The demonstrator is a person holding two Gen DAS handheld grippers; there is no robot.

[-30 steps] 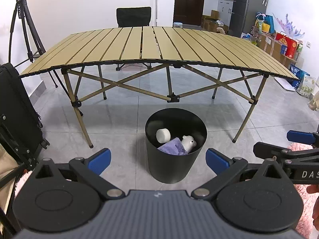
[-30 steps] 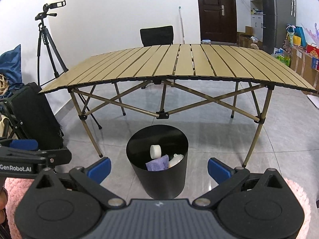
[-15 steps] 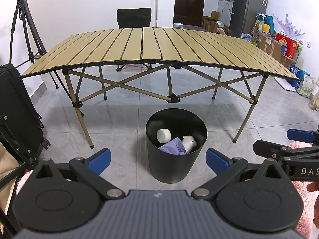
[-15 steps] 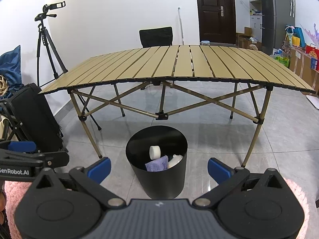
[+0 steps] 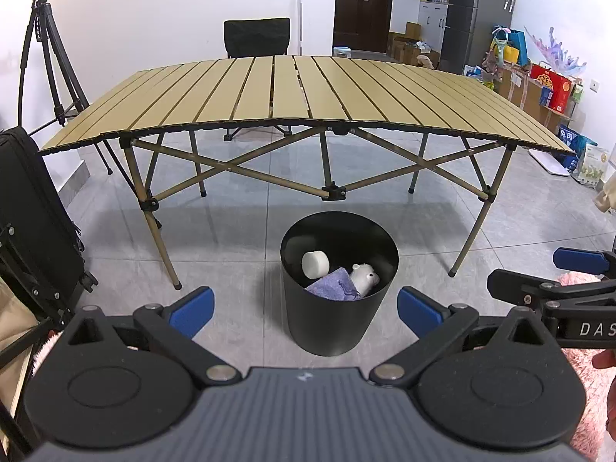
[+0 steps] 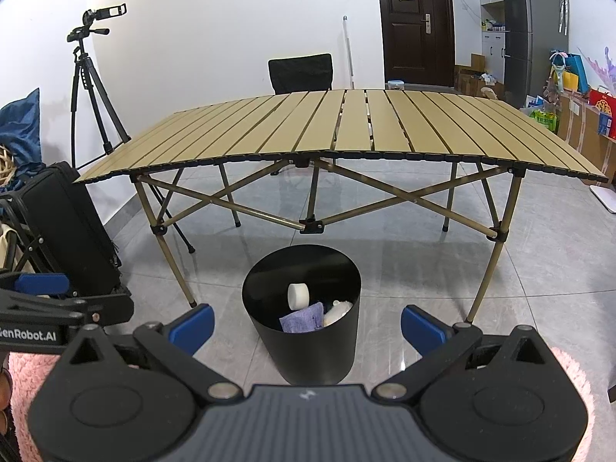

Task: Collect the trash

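Both claws, left and right, gaped wide, holding nothing. The round black metal bin stood just ahead between their fingers (white roll, purple cloth inside); a careless forward push might topple it.

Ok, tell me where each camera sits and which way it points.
Left wrist view: sits on the left tool, low, facing the black bin and the folding table; shows its own open blue fingers, plus the right tool at the right edge.
Right wrist view: sits on the right tool, facing the same bin and table from slightly further right; shows its open fingers, with the left tool at the left edge and pink sleeve.
Shared: bin holding a white roll, purple cloth and white toy; table, chair, tripod.
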